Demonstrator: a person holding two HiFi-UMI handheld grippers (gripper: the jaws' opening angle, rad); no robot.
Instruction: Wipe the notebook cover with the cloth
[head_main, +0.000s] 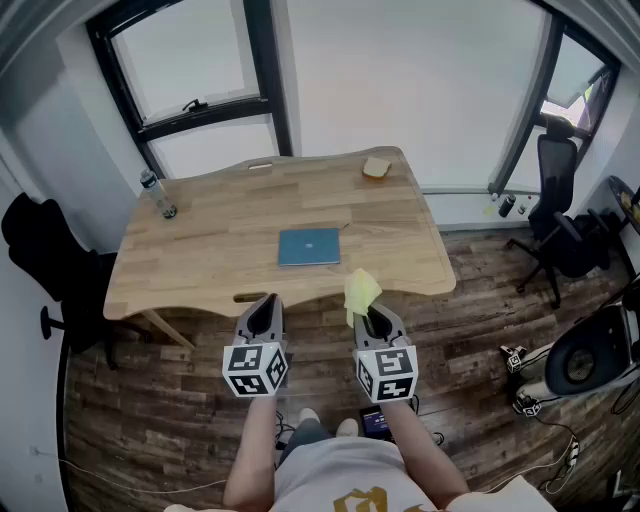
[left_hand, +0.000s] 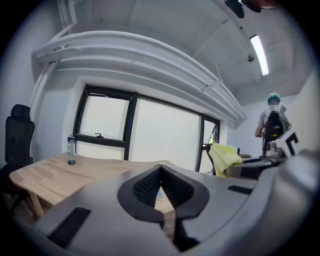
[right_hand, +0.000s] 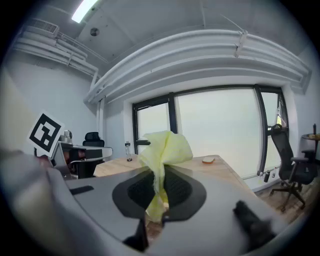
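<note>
One wooden table (head_main: 200, 235) bears the blue notebook (head_main: 309, 246) flat near its middle, cover mark too small to read. Off its near edge, the left gripper (head_main: 263, 310) presses its jaws together on nothing; the right gripper (head_main: 373, 322) pinches the yellow cloth (head_main: 360, 290).

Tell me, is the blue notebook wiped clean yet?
Not yet. Done: the right gripper has the yellow cloth pinched in its jaws. Right now both grippers hang just short of the table; the left gripper is shut and empty. Left to do: the wiping, since the notebook lies untouched mid-table.
</note>
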